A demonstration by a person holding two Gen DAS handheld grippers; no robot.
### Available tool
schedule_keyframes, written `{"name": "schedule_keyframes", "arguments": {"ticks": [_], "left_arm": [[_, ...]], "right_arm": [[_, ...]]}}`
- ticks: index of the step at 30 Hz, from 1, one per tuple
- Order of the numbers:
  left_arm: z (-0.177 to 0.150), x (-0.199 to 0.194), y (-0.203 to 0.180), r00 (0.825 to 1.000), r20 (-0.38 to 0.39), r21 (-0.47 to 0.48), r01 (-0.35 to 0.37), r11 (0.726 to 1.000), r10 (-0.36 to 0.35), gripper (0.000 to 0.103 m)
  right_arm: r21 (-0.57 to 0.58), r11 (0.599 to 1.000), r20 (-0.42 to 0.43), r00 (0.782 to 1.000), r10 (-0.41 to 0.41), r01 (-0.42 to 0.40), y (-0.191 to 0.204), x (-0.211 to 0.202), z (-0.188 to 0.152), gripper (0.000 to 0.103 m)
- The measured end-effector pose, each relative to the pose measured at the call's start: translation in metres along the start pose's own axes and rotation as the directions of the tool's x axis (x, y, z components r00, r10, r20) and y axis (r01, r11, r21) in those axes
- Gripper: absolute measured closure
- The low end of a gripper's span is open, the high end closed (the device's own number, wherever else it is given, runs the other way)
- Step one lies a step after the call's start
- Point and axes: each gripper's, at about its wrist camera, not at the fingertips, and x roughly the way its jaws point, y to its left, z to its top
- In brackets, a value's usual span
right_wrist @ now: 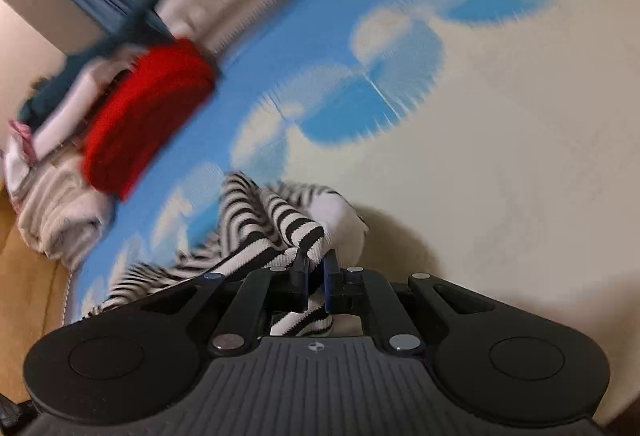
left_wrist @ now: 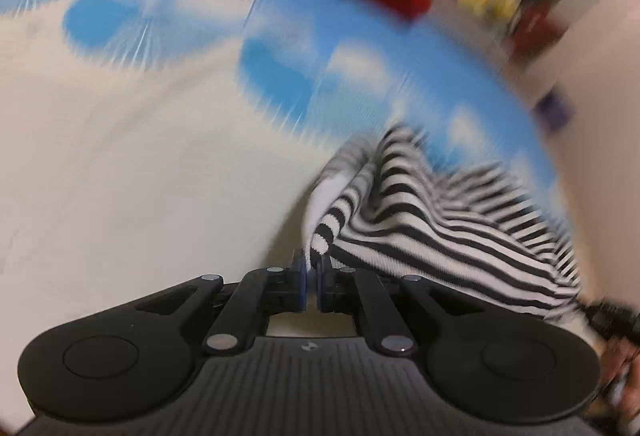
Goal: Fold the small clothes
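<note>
Both tongs are pinched nearly closed on the striped garment: the left tongs [left_wrist: 313, 268] grip a white-edged corner at lower centre of the left wrist view, and the right tongs [right_wrist: 316, 268] clamp a banded hem of the same black-and-white striped garment [right_wrist: 256, 228], cloth passing right through between the jaws. It hangs bunched and crumpled above the cloud-print mat [right_wrist: 500, 156], so folding of this piece looks barely begun. At the left of the right wrist view a red folded item [right_wrist: 148, 112] lies against a heap of pale clothes [right_wrist: 60, 212], possibly finished or waiting. No basket or bin is discernible through the blur.
</note>
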Motion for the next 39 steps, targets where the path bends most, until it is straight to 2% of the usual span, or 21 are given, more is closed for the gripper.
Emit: {"name": "schedule_keyframes", "arguments": {"ticks": [3, 6, 8, 9, 12, 14, 16, 17, 20, 22, 23, 24, 26, 27, 28, 29, 31, 32, 34, 36, 39], "left_arm": [[-0.012, 0.027, -0.001, 0.983, -0.172, 0.092, -0.049, 0.995, 0.065, 0.098], [-0.013, 0.035, -0.010, 0.974, -0.205, 0.159, -0.062, 0.985, 0.095, 0.095], [0.000, 0.024, -0.010, 0.990, -0.116, 0.120, -0.068, 0.990, 0.082, 0.089], [0.005, 0.015, -0.011, 0.996, -0.051, 0.105, -0.062, 0.992, 0.068, 0.079], [0.017, -0.005, -0.021, 0.991, 0.129, 0.086, 0.017, 0.996, -0.028, 0.056], [0.027, 0.003, -0.038, 0.986, 0.147, 0.116, 0.067, 0.991, -0.084, 0.053], [0.030, 0.017, -0.059, 0.987, 0.132, 0.189, 0.061, 0.980, -0.087, 0.046], [0.029, 0.024, -0.069, 0.990, 0.121, 0.237, 0.046, 0.970, -0.076, 0.040], [0.022, 0.056, -0.095, 0.995, 0.102, 0.374, -0.042, 0.926, 0.004, 0.039], [0.020, 0.074, -0.105, 0.994, 0.102, 0.440, -0.088, 0.894, 0.048, 0.040], [0.018, 0.078, -0.106, 0.992, 0.110, 0.465, -0.112, 0.878, 0.068, 0.047], [0.018, 0.085, -0.104, 0.990, 0.108, 0.484, -0.131, 0.865, 0.089, 0.067], [0.024, 0.095, -0.095, 0.994, 0.077, 0.485, -0.110, 0.868, 0.083, 0.100], [0.029, 0.093, -0.092, 0.993, 0.099, 0.475, -0.108, 0.873, 0.069, 0.100], [0.037, 0.085, -0.091, 0.983, 0.175, 0.455, -0.135, 0.880, 0.061, 0.100], [0.046, 0.071, -0.088, 0.958, 0.280, 0.406, -0.178, 0.897, 0.063, 0.100], [0.062, 0.047, -0.079, 0.888, 0.458, 0.262, -0.170, 0.950, 0.032, 0.100], [0.067, 0.046, -0.079, 0.873, 0.487, 0.239, -0.172, 0.956, 0.036, 0.100], [0.072, 0.067, -0.087, 0.882, 0.462, 0.254, -0.231, 0.939, 0.092, 0.100], [0.074, 0.096, -0.093, 0.898, 0.410, 0.284, -0.295, 0.912, 0.162, 0.100], [0.076, 0.134, -0.085, 0.917, 0.339, 0.282, -0.311, 0.908, 0.208, 0.099]], "right_arm": [[-0.028, 0.990, -0.162, 0.977, -0.139, 0.136, -0.014, 0.024, -0.015, 0.097], [-0.081, 0.983, -0.194, 0.965, -0.178, 0.165, -0.014, 0.033, -0.017, 0.096], [-0.112, 0.978, -0.181, 0.964, -0.194, 0.176, -0.006, 0.034, -0.016, 0.092], [-0.123, 0.974, -0.151, 0.966, -0.210, 0.193, -0.001, 0.032, -0.015, 0.085], [-0.210, 0.956, 0.031, 0.979, -0.201, 0.203, 0.023, 0.015, -0.010, 0.082], [-0.280, 0.948, 0.104, 0.986, -0.127, 0.152, 0.041, 0.015, -0.007, 0.072], [-0.330, 0.940, 0.091, 0.994, -0.064, 0.091, 0.055, 0.026, -0.008, 0.060], [-0.360, 0.930, 0.075, 0.996, -0.049, 0.073, 0.063, 0.035, -0.010, 0.059], [-0.473, 0.879, 0.052, 0.998, -0.033, 0.054, 0.089, 0.060, -0.016, 0.054], [-0.533, 0.843, 0.046, 0.997, -0.058, 0.074, 0.102, 0.078, -0.019, 0.053], [-0.563, 0.821, 0.041, 0.996, -0.079, 0.088, 0.108, 0.085, -0.021, 0.053], [-0.589, 0.801, 0.039, 0.994, -0.105, 0.107, 0.111, 0.094, -0.021, 0.055], [-0.621, 0.766, 0.040, 0.983, -0.179, 0.165, 0.116, 0.108, -0.022, 0.094], [-0.621, 0.767, 0.031, 0.983, -0.181, 0.161, 0.118, 0.114, -0.021, 0.101], [-0.601, 0.785, 0.044, 0.987, -0.155, 0.150, 0.119, 0.112, -0.016, 0.101], [-0.572, 0.806, 0.100, 0.988, -0.120, 0.155, 0.120, 0.103, -0.009, 0.102], [-0.481, 0.863, 0.250, 0.968, -0.032, 0.153, 0.122, 0.079, 0.008, 0.102], [-0.437, 0.890, 0.300, 0.954, 0.011, 0.127, 0.121, 0.072, 0.015, 0.102], [-0.428, 0.892, 0.341, 0.940, 0.012, 0.144, 0.124, 0.075, 0.018, 0.102], [-0.450, 0.872, 0.309, 0.950, -0.052, 0.194, 0.129, 0.098, 0.017, 0.101], [-0.468, 0.841, 0.231, 0.956, -0.181, 0.272, 0.124, 0.140, 0.016, 0.101]]}}
